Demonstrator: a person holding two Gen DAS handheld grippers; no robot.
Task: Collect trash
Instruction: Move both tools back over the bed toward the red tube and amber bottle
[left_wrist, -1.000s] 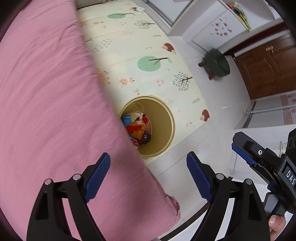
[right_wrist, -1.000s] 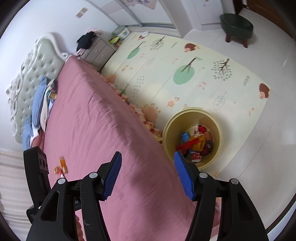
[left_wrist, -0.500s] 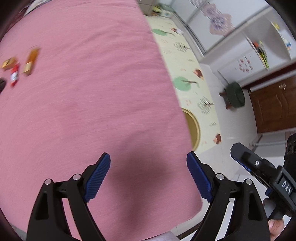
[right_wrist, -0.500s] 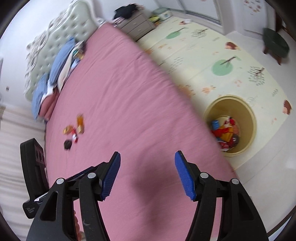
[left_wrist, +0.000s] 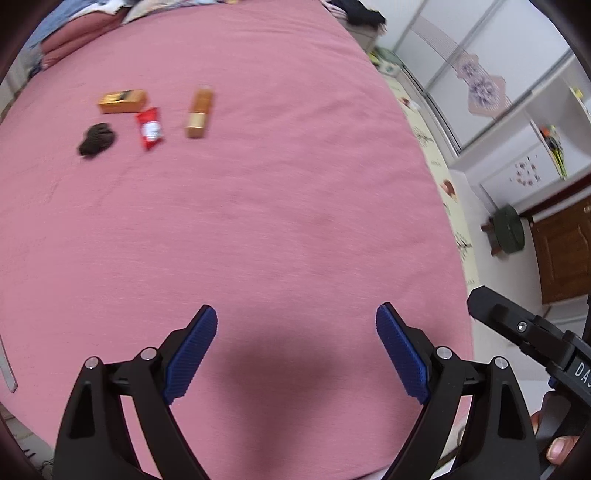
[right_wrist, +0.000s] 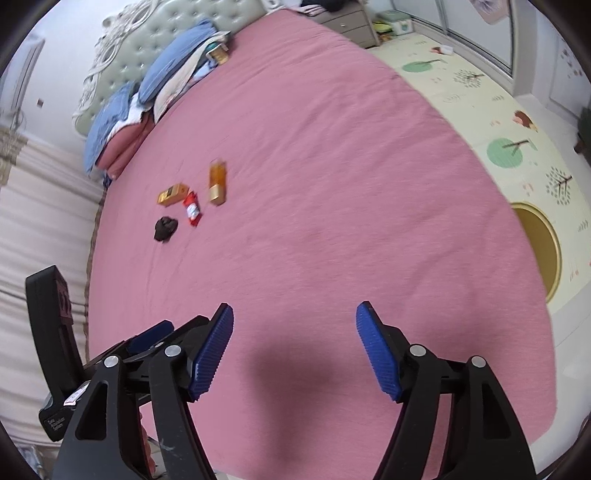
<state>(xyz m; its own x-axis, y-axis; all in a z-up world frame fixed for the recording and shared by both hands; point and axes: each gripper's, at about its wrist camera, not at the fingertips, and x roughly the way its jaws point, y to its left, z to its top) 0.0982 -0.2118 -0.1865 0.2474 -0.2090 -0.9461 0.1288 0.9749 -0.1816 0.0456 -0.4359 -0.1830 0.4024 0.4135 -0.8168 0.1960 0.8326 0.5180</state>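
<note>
- Trash lies in a cluster on the pink bed (left_wrist: 295, 221): an orange box (left_wrist: 122, 101), a red packet (left_wrist: 149, 127), a dark crumpled wad (left_wrist: 96, 138) and an amber bottle (left_wrist: 199, 112).
- Left tongs (left_wrist: 295, 350) are opening, nothing between them.
- Right tongs (right_wrist: 294, 349) are opening too, empty, well short of the cluster.
- Yellow bin (right_wrist: 543, 247) stands on the play mat (right_wrist: 480, 92) beside the bed.

You are working in soft, even daylight, bright with no harsh glare. A dark, soft-edged shadow falls on the pink bedspread (left_wrist: 258, 221) at bottom centre in both views. Your motion smears the small items (left_wrist: 147, 127) at upper left and the yellow bin (right_wrist: 543, 247) at the right edge. Fisheye distortion bows the bed's edges, and black vignetting fills the corners.
</note>
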